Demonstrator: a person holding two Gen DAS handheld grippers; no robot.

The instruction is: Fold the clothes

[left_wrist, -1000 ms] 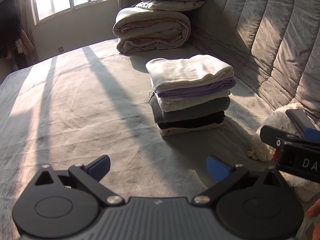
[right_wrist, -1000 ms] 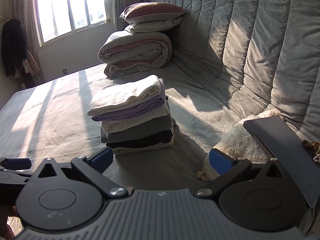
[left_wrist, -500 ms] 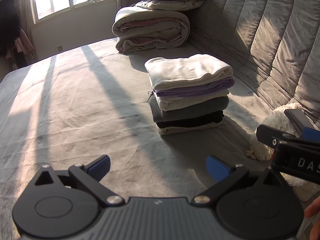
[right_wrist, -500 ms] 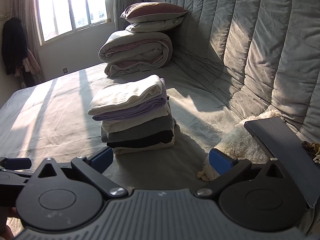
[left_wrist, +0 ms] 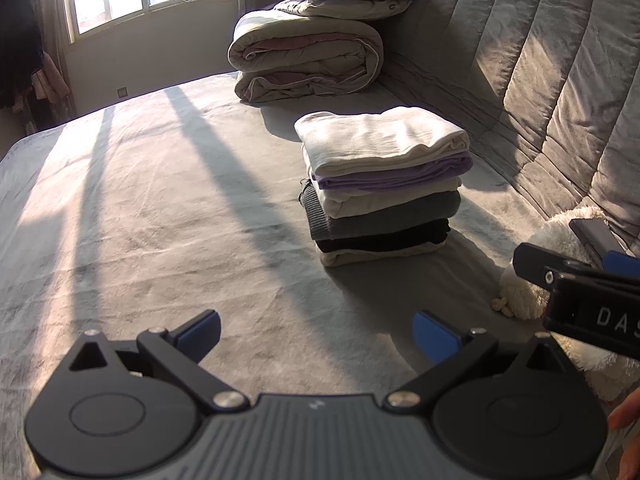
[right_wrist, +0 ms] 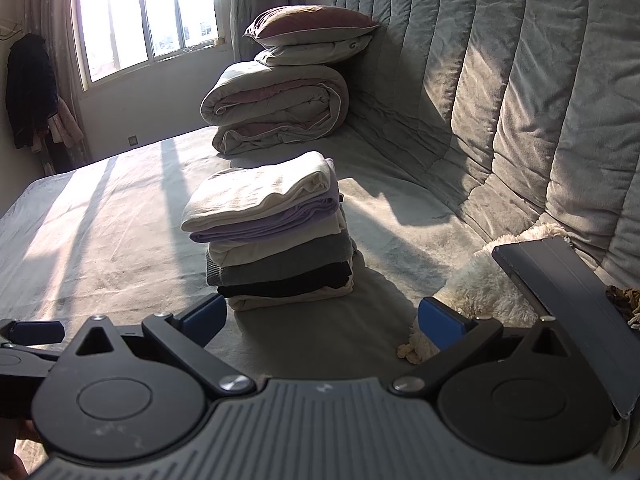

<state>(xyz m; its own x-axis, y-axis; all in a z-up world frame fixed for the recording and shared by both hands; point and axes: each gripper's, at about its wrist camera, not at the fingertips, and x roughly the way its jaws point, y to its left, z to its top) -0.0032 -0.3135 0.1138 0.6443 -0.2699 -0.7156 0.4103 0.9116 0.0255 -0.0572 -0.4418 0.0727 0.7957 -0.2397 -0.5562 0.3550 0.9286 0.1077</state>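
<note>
Above the bed (left_wrist: 160,208), left tongs (left_wrist: 316,332) and right tongs (right_wrist: 322,316) both wide apart, empty, short of the folded stack (left_wrist: 384,184).

Grey bed (left_wrist: 160,208) w/ sun stripes carries: folded clothes stack (left_wrist: 384,184) mid-right, rolled duvet (left_wrist: 308,60) at far end, white fluffy toy (right_wrist: 492,284) near right, by backrest.

The stack of folded clothes (left_wrist: 382,184) stands alone on the grey bed cover (left_wrist: 160,208). Left of the stack and in front of it the cover lies bare — wide, open room. Right of the stack, a narrow strip runs before the quilted backrest (left_wrist: 560,80). Behind the stack, the rolled duvet (left_wrist: 306,62) blocks the way; right-front of it, a fluffy white toy (right_wrist: 492,292) — with a dark flat case (right_wrist: 560,280) lying across it.
</note>
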